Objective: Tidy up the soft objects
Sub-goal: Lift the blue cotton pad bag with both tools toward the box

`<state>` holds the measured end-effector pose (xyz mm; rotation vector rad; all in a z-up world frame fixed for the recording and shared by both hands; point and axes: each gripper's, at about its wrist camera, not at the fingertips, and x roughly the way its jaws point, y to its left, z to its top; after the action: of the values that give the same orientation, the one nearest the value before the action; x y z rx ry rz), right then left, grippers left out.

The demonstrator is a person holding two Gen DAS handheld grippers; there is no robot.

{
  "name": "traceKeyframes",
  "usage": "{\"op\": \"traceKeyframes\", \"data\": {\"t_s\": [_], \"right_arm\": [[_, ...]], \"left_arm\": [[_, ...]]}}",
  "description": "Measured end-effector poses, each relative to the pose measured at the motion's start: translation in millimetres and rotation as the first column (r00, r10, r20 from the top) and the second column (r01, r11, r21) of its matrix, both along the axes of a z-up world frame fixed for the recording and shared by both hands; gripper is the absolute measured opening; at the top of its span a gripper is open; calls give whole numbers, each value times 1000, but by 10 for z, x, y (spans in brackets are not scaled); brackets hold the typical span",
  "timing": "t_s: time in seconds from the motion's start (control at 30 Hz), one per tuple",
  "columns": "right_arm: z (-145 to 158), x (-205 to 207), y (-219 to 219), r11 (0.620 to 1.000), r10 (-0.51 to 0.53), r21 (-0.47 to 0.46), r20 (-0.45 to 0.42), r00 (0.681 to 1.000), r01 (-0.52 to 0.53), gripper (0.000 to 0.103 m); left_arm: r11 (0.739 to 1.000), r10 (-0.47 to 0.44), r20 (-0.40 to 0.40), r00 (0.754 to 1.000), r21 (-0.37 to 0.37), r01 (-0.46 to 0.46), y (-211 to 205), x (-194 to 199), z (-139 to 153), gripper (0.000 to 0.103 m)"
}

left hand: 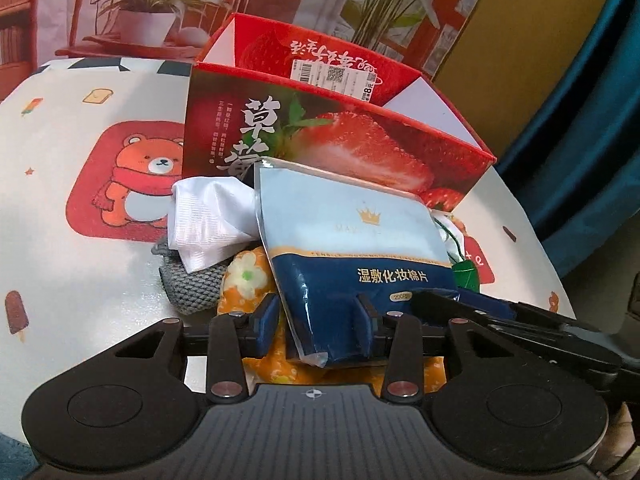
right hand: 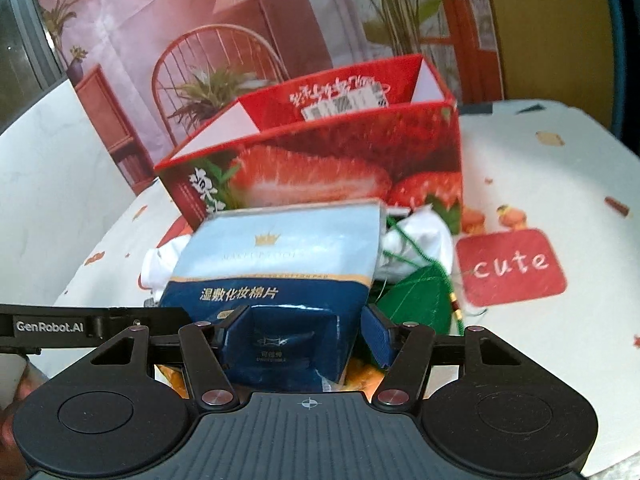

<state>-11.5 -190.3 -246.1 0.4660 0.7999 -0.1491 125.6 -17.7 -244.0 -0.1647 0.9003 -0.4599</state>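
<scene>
Two hand-held grippers bear on one item: the blue cotton-pad pouch (left hand: 352, 240), which lies tilted on top of the heap of soft things, just in front of the red strawberry box (left hand: 320, 136) on the counter (left hand: 80, 272).

Left of the pouch, the left wrist view shows a white cloth (left hand: 208, 216), a grey knitted piece (left hand: 192, 280) and an orange flowered fabric (left hand: 248, 276). The left hand-held gripper (left hand: 318, 320) has its fingers on either side of the pouch's lower left corner; whether both pads press cannot be told, since the left pad appears to stand apart from the film. Risk: a corner hold on slack film may slip or fold as the pouch is raised, and the orange fabric beneath could be caught and dragged along.

The right hand-held gripper (right hand: 306, 332) straddles the pouch's dark lower end, jaws part-way in; the left pad (right hand: 234, 332) looks to touch, the right one seems to stand just clear. Risk: uneven pulls from two holds could twist the pouch or knock the box, which stands just behind.

Only the right wrist view shows the green netted item (right hand: 416, 296) and the white bundle (right hand: 420, 240) in full, right of the pouch; only the left view shows the grey knit clearly.
</scene>
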Motion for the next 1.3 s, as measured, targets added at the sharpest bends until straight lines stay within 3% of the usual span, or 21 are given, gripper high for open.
{"op": "traceKeyframes", "data": {"t_s": [0.17, 0.43, 0.7, 0.9, 1.17, 1.3], "right_arm": [[-66, 18, -34, 1000, -3, 31, 3, 1000, 2, 60], [-155, 22, -55, 996, 1, 93, -13, 1000, 0, 59], [-124, 39, -1, 996, 26, 81, -28, 999, -24, 54], [-198, 25, -89, 988, 4, 152, -42, 999, 2, 54], [8, -15, 40, 996, 45, 75, 21, 999, -47, 42], [262, -66, 39, 998, 63, 19, 110, 992, -65, 42]], "left_arm": [[1000, -15, -18, 1000, -19, 15, -28, 6, -54, 52], [998, -37, -51, 998, -55, 34, -35, 8, -131, 49], [998, -26, -56, 998, -65, 22, 6, -4, -136, 45], [998, -22, -52, 998, -54, 19, -7, -21, -129, 45], [999, -8, 42, 999, -47, 10, 35, -119, 54, 44], [996, -24, 169, 985, -76, 37, 73, -199, 337, 44]]}}
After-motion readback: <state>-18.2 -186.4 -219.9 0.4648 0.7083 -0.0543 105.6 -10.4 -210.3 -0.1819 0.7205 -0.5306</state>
